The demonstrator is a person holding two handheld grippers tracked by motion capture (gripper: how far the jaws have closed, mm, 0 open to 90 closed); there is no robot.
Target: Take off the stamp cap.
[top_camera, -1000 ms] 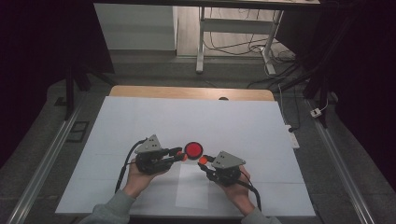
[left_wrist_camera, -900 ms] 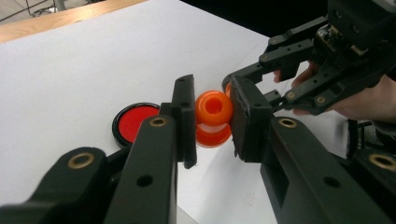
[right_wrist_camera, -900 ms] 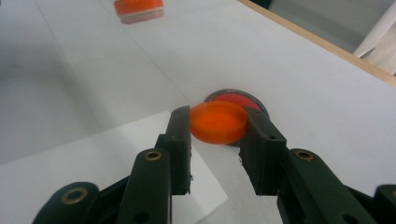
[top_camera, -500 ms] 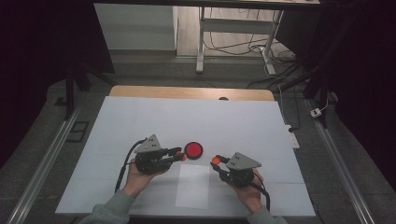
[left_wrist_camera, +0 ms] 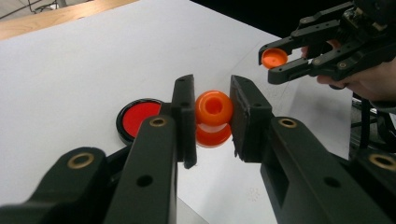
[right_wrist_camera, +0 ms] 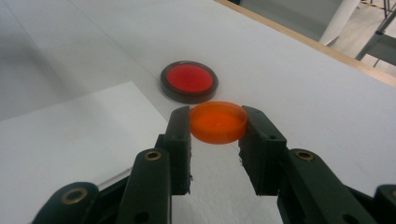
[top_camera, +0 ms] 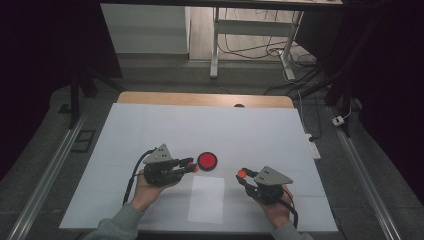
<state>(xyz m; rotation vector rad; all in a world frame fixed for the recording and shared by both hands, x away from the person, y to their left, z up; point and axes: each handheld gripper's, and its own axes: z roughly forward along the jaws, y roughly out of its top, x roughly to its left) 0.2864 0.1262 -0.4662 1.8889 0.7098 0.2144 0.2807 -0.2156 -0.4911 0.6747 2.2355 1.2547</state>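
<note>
Orange cap (right_wrist_camera: 218, 122), a shallow round disc, sat pinched flat between the jaws of the right gripper (top_camera: 243, 175), held above the white table (top_camera: 250, 130) and well apart from the other hand. Across from it, the left gripper (top_camera: 191, 165) was clamped on a small orange bottle (left_wrist_camera: 213, 116) lying on its side, its open mouth facing the left gripper view; whether anything was inside could not be told. Just beyond the bottle lay a red disc in a black rim (top_camera: 207, 160), flat on the table, near the left gripper's tips. Between the two hands lay a paler rectangular sheet (top_camera: 207, 199). Wide bare surface stretched away to the wooden far edge (top_camera: 200, 99), and the near edge ran close under both wrists.
</note>
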